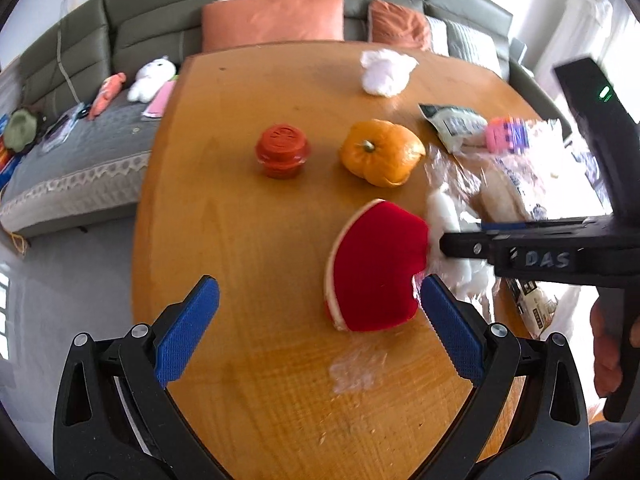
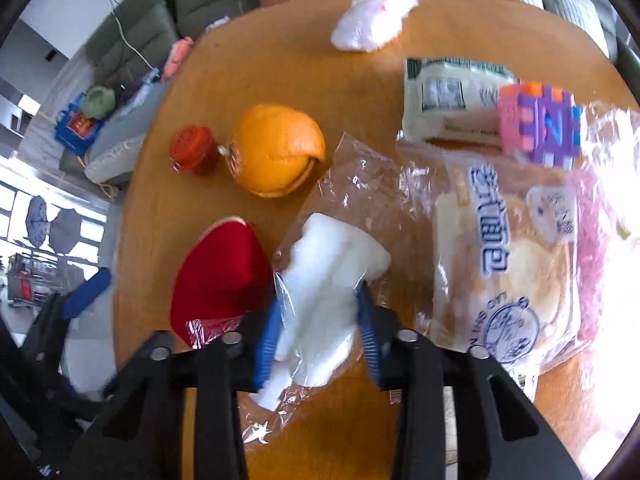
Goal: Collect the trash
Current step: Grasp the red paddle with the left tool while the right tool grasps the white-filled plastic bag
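My right gripper [image 2: 320, 312] points down at the wooden table [image 2: 360, 80], its blue pads pressing both sides of a clear plastic bag with a white wad inside [image 2: 332, 272]. In the left wrist view the right gripper [image 1: 444, 246] comes in from the right, at the white wad [image 1: 444, 216]. My left gripper [image 1: 320, 300] hangs open over the table, and a red wedge with a pale rind [image 1: 376, 268] lies by its right finger. A scrap of clear film [image 1: 356, 368] lies between the left fingers. A crumpled white tissue [image 1: 386, 70] sits at the far edge.
An orange [image 1: 380, 152] and a red cap-like piece [image 1: 282, 150] sit mid-table. A white printed packet [image 2: 448, 96], a pink and purple foam cube [image 2: 540, 124] and a bagged bread loaf [image 2: 508, 260] crowd the right side. A grey sofa [image 1: 80, 160] with cushions and toys stands behind.
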Tool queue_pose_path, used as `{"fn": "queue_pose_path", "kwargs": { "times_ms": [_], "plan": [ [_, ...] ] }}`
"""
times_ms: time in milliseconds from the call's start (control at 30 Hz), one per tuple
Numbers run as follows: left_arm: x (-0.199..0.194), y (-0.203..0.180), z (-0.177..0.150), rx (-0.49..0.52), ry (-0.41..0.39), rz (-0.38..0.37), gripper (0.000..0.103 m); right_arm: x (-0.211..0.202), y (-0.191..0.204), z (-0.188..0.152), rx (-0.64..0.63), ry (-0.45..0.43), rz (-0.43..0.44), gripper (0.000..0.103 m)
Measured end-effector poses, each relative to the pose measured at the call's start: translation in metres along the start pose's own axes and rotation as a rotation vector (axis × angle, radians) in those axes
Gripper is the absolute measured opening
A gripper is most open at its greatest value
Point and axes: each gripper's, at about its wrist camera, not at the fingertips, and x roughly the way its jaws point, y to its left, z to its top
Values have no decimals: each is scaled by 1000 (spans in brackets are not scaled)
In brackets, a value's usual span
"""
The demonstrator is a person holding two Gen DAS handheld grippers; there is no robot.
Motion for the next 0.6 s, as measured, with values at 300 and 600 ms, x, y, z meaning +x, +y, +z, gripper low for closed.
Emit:
{"fn": "queue_pose_path", "kwargs": {
  "times_ms": [300, 600],
  "plan": [
    [21, -19, 12, 43, 38, -40, 97, -45, 7, -2, -80, -113, 10, 31],
    [39, -24, 2, 74, 44, -19, 62, -59, 20, 7, -171, -180, -6, 31]
  ]
}}
